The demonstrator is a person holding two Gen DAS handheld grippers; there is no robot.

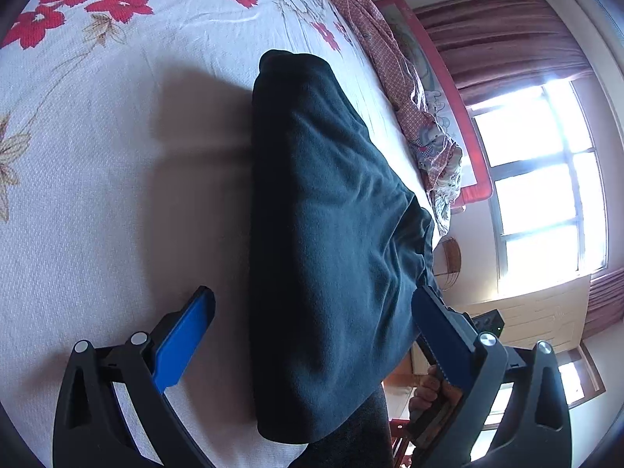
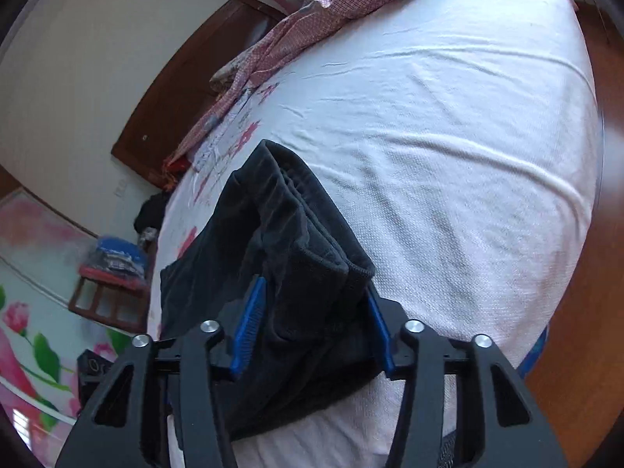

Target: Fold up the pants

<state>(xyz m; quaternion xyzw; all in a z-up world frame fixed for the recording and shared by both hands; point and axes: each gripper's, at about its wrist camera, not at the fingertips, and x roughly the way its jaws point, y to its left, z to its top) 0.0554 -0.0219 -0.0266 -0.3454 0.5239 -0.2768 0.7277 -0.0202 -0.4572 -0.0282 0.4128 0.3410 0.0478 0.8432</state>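
Dark folded pants (image 1: 327, 234) lie on the white floral bedspread (image 1: 97, 195). In the left wrist view my left gripper (image 1: 316, 304) is wide open, its blue pads (image 1: 183, 343) standing on either side of the near end of the pants, not pressing them. In the right wrist view my right gripper (image 2: 312, 296) has its blue pads (image 2: 249, 319) closed against a thick stack of the pants' (image 2: 296, 241) ribbed cuffs or waistband, and holds that end just above the bed (image 2: 448, 156).
A pink patterned quilt (image 1: 394, 70) lies bunched along the bed's far edge, also seen in the right wrist view (image 2: 280, 39). A bright window (image 1: 546, 179) and curtains are beyond. A dark wooden headboard (image 2: 187, 89) and a small red stand (image 2: 109, 292) stand beside the bed.
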